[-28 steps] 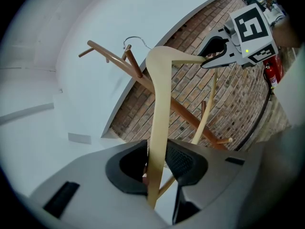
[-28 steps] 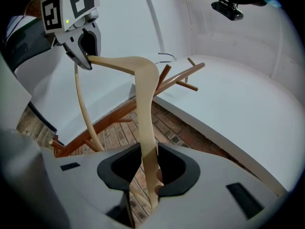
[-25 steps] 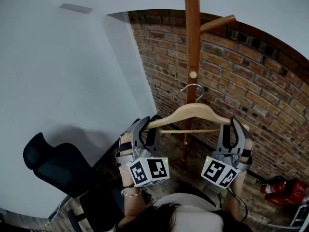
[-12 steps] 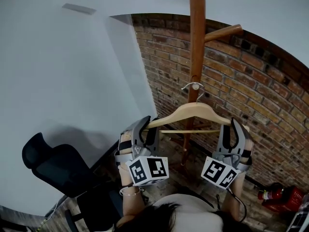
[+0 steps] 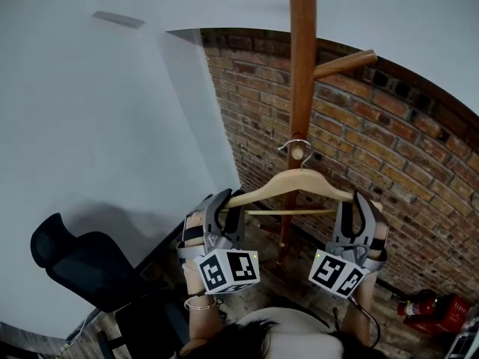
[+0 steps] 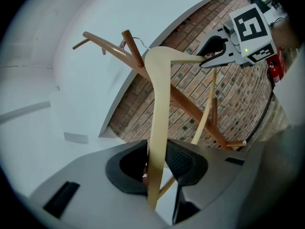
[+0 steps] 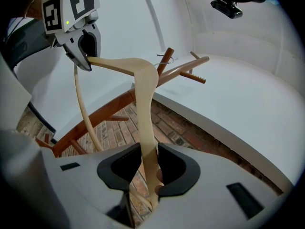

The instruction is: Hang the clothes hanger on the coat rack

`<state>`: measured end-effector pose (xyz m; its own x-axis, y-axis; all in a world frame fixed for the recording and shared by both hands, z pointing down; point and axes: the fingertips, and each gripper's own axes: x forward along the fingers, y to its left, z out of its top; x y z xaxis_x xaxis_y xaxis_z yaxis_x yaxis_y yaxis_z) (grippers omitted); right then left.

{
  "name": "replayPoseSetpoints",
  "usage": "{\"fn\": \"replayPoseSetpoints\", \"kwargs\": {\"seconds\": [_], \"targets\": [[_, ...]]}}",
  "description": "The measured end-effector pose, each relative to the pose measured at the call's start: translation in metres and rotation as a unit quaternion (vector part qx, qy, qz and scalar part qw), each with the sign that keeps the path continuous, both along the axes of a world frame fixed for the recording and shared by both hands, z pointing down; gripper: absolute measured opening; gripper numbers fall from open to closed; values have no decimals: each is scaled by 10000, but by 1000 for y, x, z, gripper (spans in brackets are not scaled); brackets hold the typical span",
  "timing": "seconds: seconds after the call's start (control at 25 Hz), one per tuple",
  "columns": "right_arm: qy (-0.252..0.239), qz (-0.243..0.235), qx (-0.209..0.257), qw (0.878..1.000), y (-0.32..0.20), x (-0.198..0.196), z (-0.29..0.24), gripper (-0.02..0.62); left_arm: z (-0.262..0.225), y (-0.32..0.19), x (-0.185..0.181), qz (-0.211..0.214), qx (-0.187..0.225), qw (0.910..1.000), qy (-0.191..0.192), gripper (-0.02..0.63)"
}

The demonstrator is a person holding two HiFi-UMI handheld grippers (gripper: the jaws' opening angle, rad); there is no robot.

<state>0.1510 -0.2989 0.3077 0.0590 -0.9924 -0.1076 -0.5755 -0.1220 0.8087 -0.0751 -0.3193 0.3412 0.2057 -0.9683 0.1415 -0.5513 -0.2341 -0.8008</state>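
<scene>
Hanger (image 5: 299,179) has neared rack peg (image 5: 298,155).

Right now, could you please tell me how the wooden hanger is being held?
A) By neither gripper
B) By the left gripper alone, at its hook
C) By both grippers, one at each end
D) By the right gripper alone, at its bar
C: the left gripper has its jaws closed on one end of the hanger, and the right gripper clamps the other end.

Head view: steeply down onto left gripper (image 5: 224,200) and right gripper (image 5: 363,204). Gripper views: close along own jaws toward coat rack (image 5: 301,66); all share the wooden hanger (image 5: 296,182).
</scene>
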Motion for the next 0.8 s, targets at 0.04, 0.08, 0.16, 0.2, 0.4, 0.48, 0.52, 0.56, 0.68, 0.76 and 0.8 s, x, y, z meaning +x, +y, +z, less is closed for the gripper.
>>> {"fn": "replayPoseSetpoints", "kwargs": {"seconds": [0.04,0.08,0.16,0.2,0.4,0.48,0.52,0.56,0.68,0.76,0.8], "targets": [[5,-2,-31,10000,-2,0,2,120,2,-2,0,-7,-28,10000,-3,115],[10,-3,-57,10000,-3,1,4,120,4,-3,1,-14,-53,10000,-2,115],[15,-6,-89,10000,-7,2,6,120,8,-7,1,-22,-88,10000,-3,115],[13,-6,-99,9999,-9,2,8,120,9,-9,2,-23,-101,9999,-5,115],[-1,-1,-179,9998,-16,6,14,120,15,-15,6,-22,-183,9998,-29,115],[-5,-7,-216,9998,-19,7,18,120,18,-17,6,-33,-223,9997,-38,115],[-6,-8,-233,9997,-20,7,20,120,20,-18,6,-38,-243,9997,-44,115],[-7,-9,-252,9997,-21,7,21,120,22,-20,6,-42,-262,9996,-54,115],[-10,-11,-297,9996,-25,8,25,120,26,-23,7,-41,-311,9995,-85,115],[-20,-7,-323,9995,-27,8,27,121,28,-24,8,-39,-337,9994,-105,114],[-30,-6,-337,9994,-28,9,28,121,28,-25,8,-42,-345,9993,-116,114]]}}
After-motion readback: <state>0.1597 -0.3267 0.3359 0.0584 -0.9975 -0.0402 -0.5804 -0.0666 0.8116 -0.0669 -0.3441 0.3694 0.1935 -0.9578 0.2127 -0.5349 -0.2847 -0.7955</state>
